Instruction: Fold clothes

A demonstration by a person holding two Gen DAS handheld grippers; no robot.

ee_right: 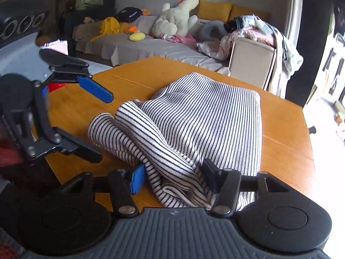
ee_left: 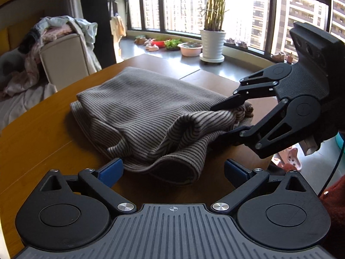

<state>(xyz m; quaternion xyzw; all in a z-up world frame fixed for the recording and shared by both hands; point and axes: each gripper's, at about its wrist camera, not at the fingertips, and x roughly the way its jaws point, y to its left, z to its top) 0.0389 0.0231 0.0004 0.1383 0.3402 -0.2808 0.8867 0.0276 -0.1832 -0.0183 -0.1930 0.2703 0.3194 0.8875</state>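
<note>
A striped grey-and-black garment [ee_left: 140,105] lies folded in a thick bundle on the wooden table [ee_left: 43,142]. It also shows in the right wrist view [ee_right: 204,112]. My left gripper [ee_left: 172,170] is open, its blue pads either side of the garment's near rolled hem, not holding it. My right gripper [ee_right: 172,177] has its jaws set around a bunched corner of the garment with a wide gap, and the cloth lies loose between them. It also shows in the left wrist view [ee_left: 224,118] at the garment's right end. The left gripper [ee_right: 94,120] appears open in the right wrist view.
A chair piled with clothes [ee_left: 64,43] stands beyond the table's far left edge. A windowsill holds a white plant pot [ee_left: 212,43] and bowls. A sofa with a plush toy [ee_right: 174,17] lies behind the table. The table's far right edge [ee_right: 306,129] is close to the garment.
</note>
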